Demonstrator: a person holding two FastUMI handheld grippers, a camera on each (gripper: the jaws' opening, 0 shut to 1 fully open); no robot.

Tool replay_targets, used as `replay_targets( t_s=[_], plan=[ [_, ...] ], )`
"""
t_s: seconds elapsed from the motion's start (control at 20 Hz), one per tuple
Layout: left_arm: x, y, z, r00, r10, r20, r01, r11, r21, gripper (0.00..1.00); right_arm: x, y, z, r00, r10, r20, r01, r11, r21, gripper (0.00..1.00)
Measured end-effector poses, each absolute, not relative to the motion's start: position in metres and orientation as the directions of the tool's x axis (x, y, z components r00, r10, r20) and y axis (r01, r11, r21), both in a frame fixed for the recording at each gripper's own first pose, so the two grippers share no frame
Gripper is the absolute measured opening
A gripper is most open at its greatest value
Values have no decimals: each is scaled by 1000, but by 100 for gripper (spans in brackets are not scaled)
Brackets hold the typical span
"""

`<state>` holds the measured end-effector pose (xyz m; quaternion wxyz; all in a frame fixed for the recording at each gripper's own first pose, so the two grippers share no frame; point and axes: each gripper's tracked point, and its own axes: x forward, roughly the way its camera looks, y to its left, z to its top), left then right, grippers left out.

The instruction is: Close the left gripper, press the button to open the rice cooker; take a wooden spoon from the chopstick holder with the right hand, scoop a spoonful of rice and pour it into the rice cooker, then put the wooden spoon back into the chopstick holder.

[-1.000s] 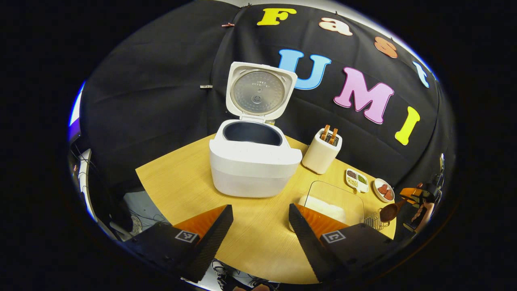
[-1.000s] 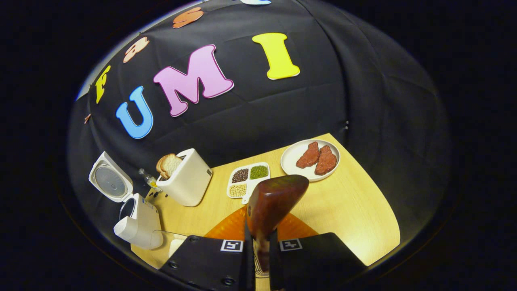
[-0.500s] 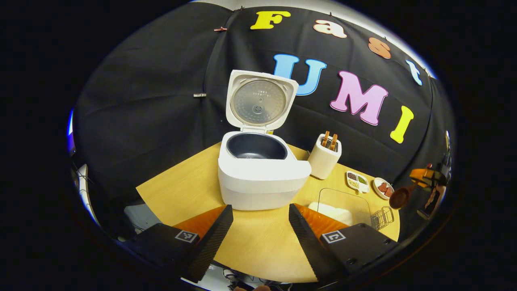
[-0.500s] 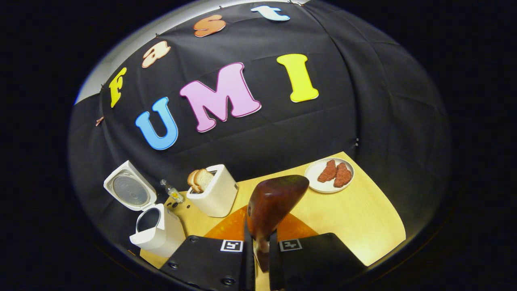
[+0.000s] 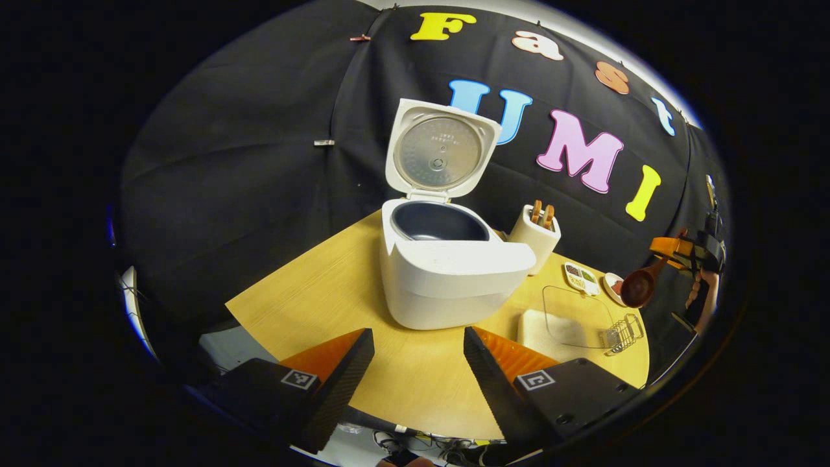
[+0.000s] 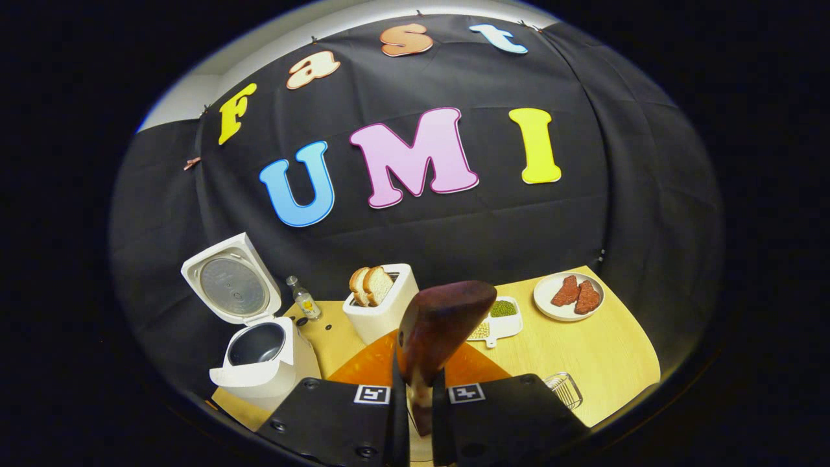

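Observation:
The white rice cooker stands on the wooden table with its lid swung up and its dark inner pot bare. My left gripper hovers open in front of it, nothing between the fingers. My right gripper is shut on the handle of the wooden spoon, whose bowl points up and forward. Seen from the left gripper view, the spoon hangs in the air at the far right, above the wire chopstick holder. A clear box of white rice lies beside the holder.
A white toaster with bread slices stands right of the cooker, with a small bottle behind them. A sectioned bean dish and a plate of meat sit further right. The wire holder is near the table's front edge.
My right gripper has risen with the spoon and turned toward the cooker. The left gripper has shifted left, so the cooker now sits further right in its view.

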<state>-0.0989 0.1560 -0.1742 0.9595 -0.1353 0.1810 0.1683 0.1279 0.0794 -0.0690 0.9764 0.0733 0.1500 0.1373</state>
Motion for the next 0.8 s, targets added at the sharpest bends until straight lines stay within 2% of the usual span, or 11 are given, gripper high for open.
replay_targets(
  t_s=[0.3,0.6,0.8],
  plan=[
    [-93,205,-193,866,288,-409,-351,933,-86,96,119,104,-137,884,270,-382,-263,962,71,18],
    [-81,203,-225,871,184,-456,-300,933,-196,98,129,122,-191,883,208,-422,-250,967,-47,18],
    [-80,217,-238,866,178,-467,-304,929,-211,96,119,125,-226,874,174,-454,-247,963,-107,18]
  ],
)
